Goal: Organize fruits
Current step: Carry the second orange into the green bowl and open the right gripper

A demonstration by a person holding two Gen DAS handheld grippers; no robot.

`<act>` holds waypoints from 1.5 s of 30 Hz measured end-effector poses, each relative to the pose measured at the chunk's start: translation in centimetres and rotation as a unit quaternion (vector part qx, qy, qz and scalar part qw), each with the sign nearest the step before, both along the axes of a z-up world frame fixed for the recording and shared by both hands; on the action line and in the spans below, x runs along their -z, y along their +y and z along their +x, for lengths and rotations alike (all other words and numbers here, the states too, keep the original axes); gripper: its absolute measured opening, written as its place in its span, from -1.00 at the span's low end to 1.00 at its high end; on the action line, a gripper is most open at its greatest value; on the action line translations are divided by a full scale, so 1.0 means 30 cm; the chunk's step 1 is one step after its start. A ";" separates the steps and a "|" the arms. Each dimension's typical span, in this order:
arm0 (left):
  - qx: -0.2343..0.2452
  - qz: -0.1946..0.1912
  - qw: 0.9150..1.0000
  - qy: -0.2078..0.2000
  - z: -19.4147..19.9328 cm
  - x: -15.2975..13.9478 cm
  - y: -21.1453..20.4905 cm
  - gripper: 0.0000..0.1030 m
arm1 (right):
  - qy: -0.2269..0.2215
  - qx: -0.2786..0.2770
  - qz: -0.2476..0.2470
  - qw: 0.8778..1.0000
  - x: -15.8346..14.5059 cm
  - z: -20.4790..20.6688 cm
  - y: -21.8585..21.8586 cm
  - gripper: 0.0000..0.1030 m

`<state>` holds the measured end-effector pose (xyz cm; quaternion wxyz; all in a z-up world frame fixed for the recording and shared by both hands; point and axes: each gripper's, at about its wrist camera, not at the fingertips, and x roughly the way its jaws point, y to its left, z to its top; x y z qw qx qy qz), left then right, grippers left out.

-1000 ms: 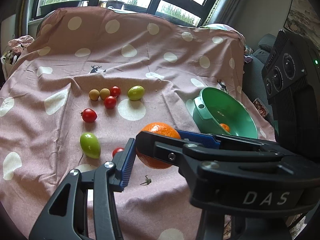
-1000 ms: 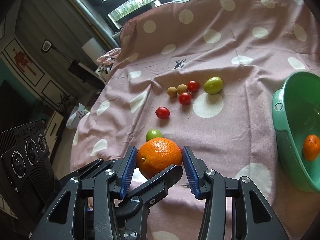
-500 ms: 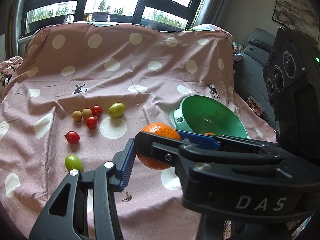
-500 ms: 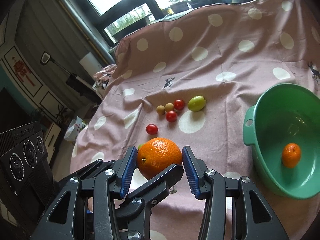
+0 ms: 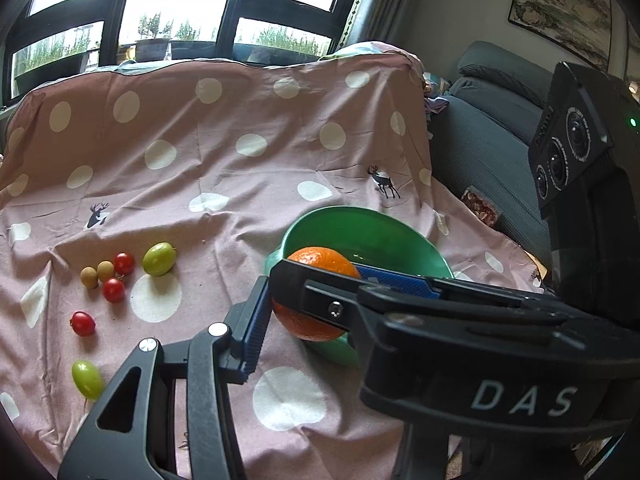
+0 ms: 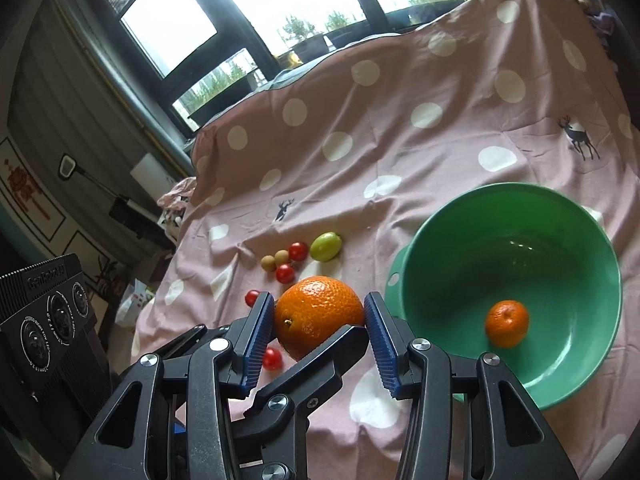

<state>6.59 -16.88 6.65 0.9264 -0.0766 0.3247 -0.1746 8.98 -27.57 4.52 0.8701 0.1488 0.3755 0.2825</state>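
The surface was covered in a pink cloth with white polka dots and little deer prints [image 6: 400, 128]. On its right sat a round green plastic bowl [image 6: 600, 264]. Left of that, further back, was a cluster: a green oval fruit [image 6: 326, 246], two small tan round fruits [image 6: 275, 259] and two red cherry tomatoes [image 6: 291, 262]. Nearer lay another red cherry tomato [image 5: 83, 323] and a second green oval fruit [image 5: 87, 379].

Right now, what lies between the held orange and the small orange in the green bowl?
In the right wrist view, only the right gripper's blue pad and the green bowl's near wall separate the held orange from the small orange.
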 end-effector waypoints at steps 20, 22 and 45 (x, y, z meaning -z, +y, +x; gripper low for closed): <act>0.057 0.007 0.998 0.004 0.116 0.016 -0.203 -0.11 | 0.020 0.067 0.029 0.997 0.029 0.067 -0.233 -0.03; 0.061 0.004 0.998 0.008 0.128 0.025 -0.211 -0.11 | 0.023 0.072 0.027 0.997 0.037 0.075 -0.245 -0.03; 0.094 -0.029 0.993 0.069 0.233 0.132 -0.263 -0.11 | 0.082 0.108 0.000 0.991 0.129 0.166 -0.314 -0.03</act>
